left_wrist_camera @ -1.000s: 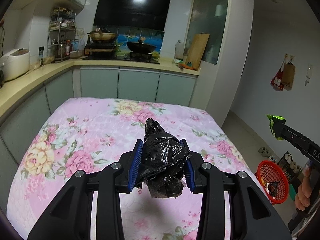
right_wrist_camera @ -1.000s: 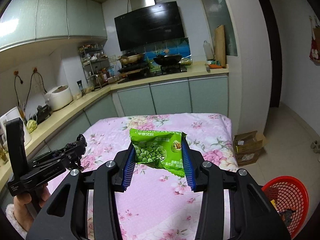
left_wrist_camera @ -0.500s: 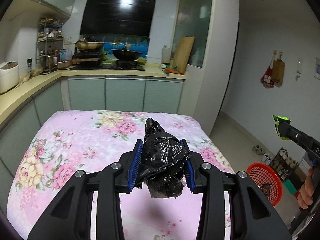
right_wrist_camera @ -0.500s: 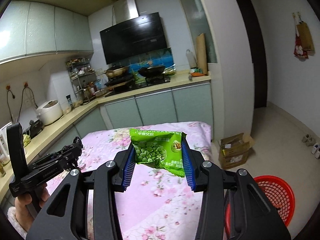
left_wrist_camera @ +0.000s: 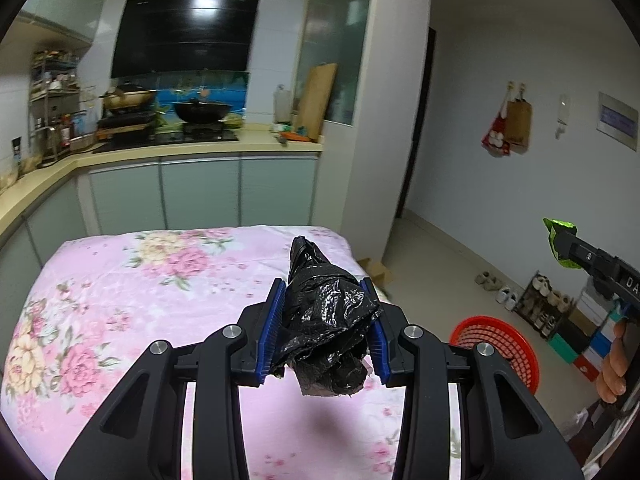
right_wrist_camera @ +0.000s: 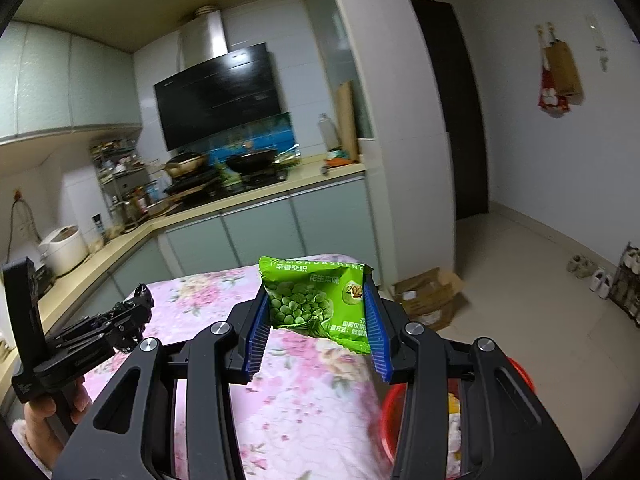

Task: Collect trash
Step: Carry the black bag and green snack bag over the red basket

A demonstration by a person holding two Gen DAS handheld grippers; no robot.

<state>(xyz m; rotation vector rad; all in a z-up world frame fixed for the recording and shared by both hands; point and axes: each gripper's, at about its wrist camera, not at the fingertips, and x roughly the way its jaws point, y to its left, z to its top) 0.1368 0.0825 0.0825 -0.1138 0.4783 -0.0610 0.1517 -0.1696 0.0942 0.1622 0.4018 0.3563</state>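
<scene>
My left gripper (left_wrist_camera: 325, 330) is clamped on a crumpled black plastic bag (left_wrist_camera: 326, 330); both blue pads (left_wrist_camera: 271, 330) press its sides. The bag's twisted top sticks up above the fingers and its lower end hangs below them, clear of the table (left_wrist_camera: 120, 300). The table carries a pink floral cloth, and the bag is held above its right half, near the right edge.

My right gripper (right_wrist_camera: 316, 314) is closed on a green snack packet (right_wrist_camera: 316, 300) printed with green peas. The packet sits between the 2 blue pads (right_wrist_camera: 374, 320), tilted, with its lower right corner drooping below the pad line. It is held over the far right part of the table (right_wrist_camera: 280, 400).

The red mesh basket (left_wrist_camera: 496, 344) stands on the floor just beside the table's right side. In the right wrist view, the basket (right_wrist_camera: 520, 372) is mostly hidden behind the gripper's right finger; something pale lies inside, too blurred to identify.

In the left wrist view, my right hand (left_wrist_camera: 614, 364) grips the handle at the frame's right edge, above the basket.

A cardboard box (right_wrist_camera: 432, 292) lies on the floor beyond the table's far corner.
</scene>
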